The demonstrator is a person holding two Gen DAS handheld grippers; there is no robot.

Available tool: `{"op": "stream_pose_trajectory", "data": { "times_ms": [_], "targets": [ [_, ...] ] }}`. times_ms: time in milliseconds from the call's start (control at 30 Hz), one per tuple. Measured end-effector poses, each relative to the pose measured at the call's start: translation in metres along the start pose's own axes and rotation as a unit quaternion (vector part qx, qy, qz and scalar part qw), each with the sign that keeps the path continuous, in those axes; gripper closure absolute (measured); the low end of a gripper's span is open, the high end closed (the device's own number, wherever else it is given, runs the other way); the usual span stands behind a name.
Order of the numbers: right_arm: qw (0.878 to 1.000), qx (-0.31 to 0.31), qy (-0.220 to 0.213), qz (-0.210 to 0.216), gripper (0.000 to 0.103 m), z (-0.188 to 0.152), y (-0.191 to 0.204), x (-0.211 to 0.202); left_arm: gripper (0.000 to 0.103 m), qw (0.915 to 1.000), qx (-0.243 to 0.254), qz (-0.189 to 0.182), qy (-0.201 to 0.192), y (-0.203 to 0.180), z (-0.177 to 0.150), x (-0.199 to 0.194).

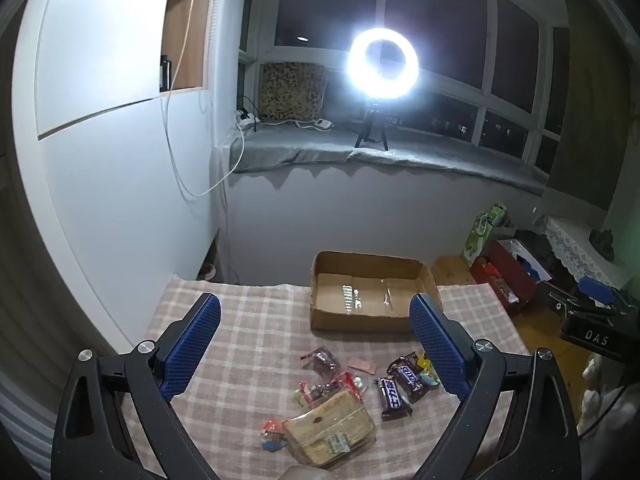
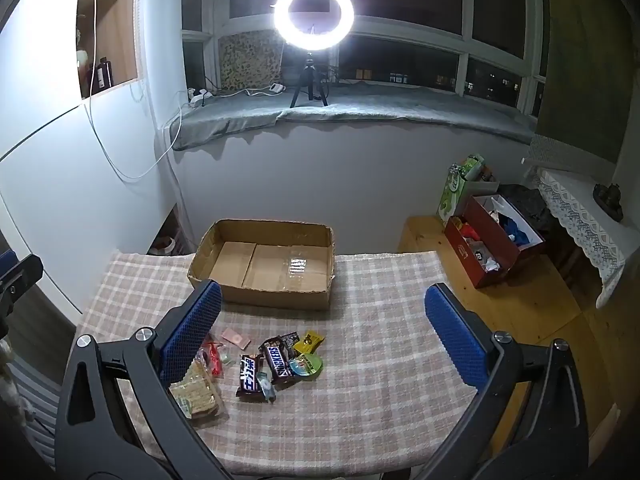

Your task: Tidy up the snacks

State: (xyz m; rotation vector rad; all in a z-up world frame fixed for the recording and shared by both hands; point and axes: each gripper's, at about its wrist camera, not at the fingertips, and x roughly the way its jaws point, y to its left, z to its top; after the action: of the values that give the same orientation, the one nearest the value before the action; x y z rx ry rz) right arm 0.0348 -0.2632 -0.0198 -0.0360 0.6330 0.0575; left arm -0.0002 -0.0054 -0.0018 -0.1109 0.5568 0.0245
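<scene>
An open cardboard box [image 1: 372, 300] [image 2: 268, 264] stands at the far side of a checked tablecloth [image 1: 248, 320] [image 2: 380, 340], with nothing in it. Loose snacks lie in front of it: a Snickers bar [image 1: 408, 376] [image 2: 278, 362], a second dark chocolate bar [image 1: 391, 396] [image 2: 249, 376], a wrapped cracker pack [image 1: 332, 428] [image 2: 196, 396], a small pink packet [image 1: 362, 365] [image 2: 236, 338], a yellow packet [image 2: 309, 341] and small candies [image 1: 324, 360]. My left gripper [image 1: 316, 344] is open above the pile. My right gripper [image 2: 324, 340] is open above the pile.
A ring light on a tripod [image 1: 382, 64] [image 2: 314, 16] stands on the window ledge behind. A red box of odds and ends [image 2: 492, 240] and a green bag [image 2: 460, 188] sit on the wooden floor to the right. A white wall is to the left.
</scene>
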Motion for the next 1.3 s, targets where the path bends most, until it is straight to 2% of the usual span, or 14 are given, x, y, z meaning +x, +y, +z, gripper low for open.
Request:
{"op": "stream_pose_trajectory", "data": {
  "times_ms": [1300],
  "targets": [
    [1.0, 0.003, -0.005, -0.002, 0.0, 0.001, -0.0023, -0.0024, 0.008, 0.9999, 0.0, -0.01, -0.008, -0.0001, 0.0074, -0.0012]
  ]
}}
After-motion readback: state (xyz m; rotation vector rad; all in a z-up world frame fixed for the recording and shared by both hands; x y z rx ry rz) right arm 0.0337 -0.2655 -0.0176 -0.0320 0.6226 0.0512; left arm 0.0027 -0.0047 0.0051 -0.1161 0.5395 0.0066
